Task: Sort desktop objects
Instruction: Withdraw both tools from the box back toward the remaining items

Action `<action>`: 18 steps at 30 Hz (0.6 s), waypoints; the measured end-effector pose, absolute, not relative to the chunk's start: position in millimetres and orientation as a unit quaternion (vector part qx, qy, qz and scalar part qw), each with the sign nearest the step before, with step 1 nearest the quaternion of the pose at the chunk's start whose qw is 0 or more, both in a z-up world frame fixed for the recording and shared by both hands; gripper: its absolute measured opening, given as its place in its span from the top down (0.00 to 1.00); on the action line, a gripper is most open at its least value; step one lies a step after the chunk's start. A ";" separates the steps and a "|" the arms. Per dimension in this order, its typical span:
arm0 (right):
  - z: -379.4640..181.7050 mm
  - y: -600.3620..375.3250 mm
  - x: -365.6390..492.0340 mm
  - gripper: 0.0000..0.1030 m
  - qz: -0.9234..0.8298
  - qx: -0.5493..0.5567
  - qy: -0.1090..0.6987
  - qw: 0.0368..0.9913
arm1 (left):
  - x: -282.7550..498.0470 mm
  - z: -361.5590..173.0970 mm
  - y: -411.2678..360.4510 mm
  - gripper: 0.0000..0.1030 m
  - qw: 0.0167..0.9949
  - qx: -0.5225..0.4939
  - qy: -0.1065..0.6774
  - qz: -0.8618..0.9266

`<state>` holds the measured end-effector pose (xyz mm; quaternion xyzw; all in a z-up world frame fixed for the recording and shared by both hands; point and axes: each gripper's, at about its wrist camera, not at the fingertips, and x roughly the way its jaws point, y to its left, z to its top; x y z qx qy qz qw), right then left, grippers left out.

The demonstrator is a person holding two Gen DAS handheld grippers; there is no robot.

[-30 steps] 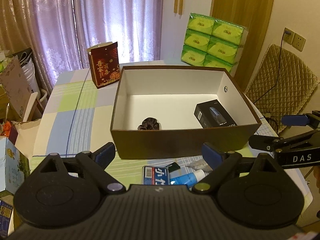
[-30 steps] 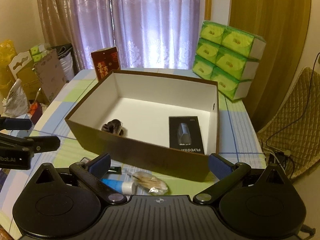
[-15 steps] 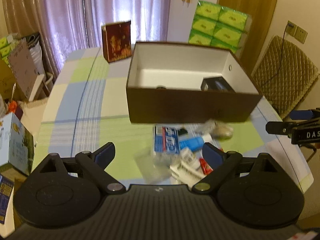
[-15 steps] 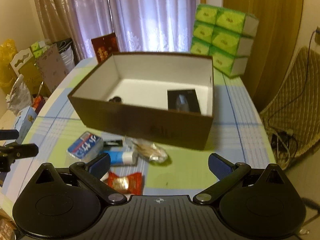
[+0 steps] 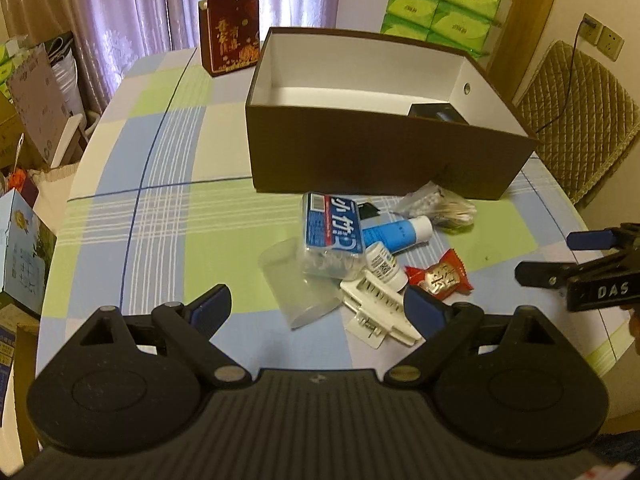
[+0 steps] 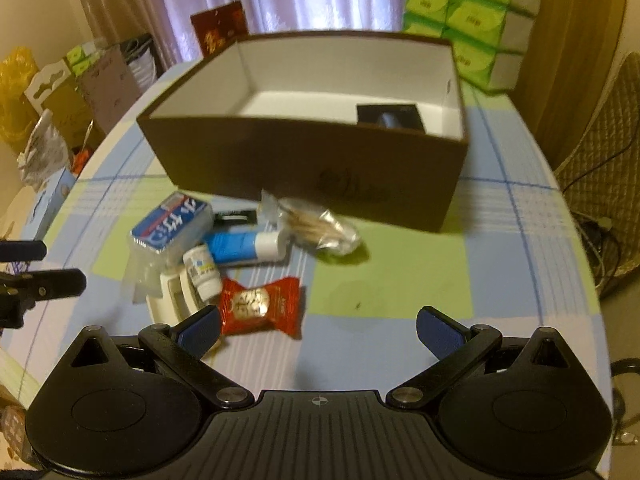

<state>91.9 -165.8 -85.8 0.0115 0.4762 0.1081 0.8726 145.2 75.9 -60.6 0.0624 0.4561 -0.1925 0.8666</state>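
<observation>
A brown box [image 5: 380, 160] [image 6: 304, 160] with a white inside stands on the checked tablecloth, and a black carton [image 5: 438, 114] [image 6: 390, 118] lies in it. In front of it is a pile: a blue floss case [image 5: 332, 224] [image 6: 172, 226], a blue tube [image 5: 396, 234] [image 6: 244, 244], a small white bottle [image 5: 384, 266] [image 6: 204, 274], a red candy [image 5: 440, 278] [image 6: 260, 306], a white hair clip [image 5: 376, 312] [image 6: 172, 296], a clear cup [image 5: 296, 284] and a bag of sticks [image 5: 440, 208] [image 6: 316, 228]. My left gripper [image 5: 318, 306] is open just short of the clip. My right gripper [image 6: 318, 327] is open beside the candy.
A red gift bag [image 5: 230, 32] stands behind the box, with green tissue packs [image 5: 444, 8] at the far right. A quilted chair [image 5: 576, 120] sits off the table's right edge. Cartons and bags [image 5: 24, 240] crowd the floor on the left.
Both grippers have drawn back from the box and tilted down, bringing the pile in front of it into full view. Both stayed open and hold nothing.
</observation>
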 end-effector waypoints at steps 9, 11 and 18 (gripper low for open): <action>-112.2 -154.9 96.7 0.02 0.159 -0.010 0.471 0.867 | 157.9 -75.1 82.6 0.12 0.861 0.061 0.471 -0.182; -117.3 -153.4 96.8 0.03 0.179 -0.033 0.460 0.869 | 160.5 -77.7 83.8 0.12 0.860 0.061 0.474 -0.182; -134.3 -143.0 99.1 0.24 0.276 -0.144 0.428 0.848 | 172.9 -85.9 86.6 0.12 0.855 0.060 0.483 -0.177</action>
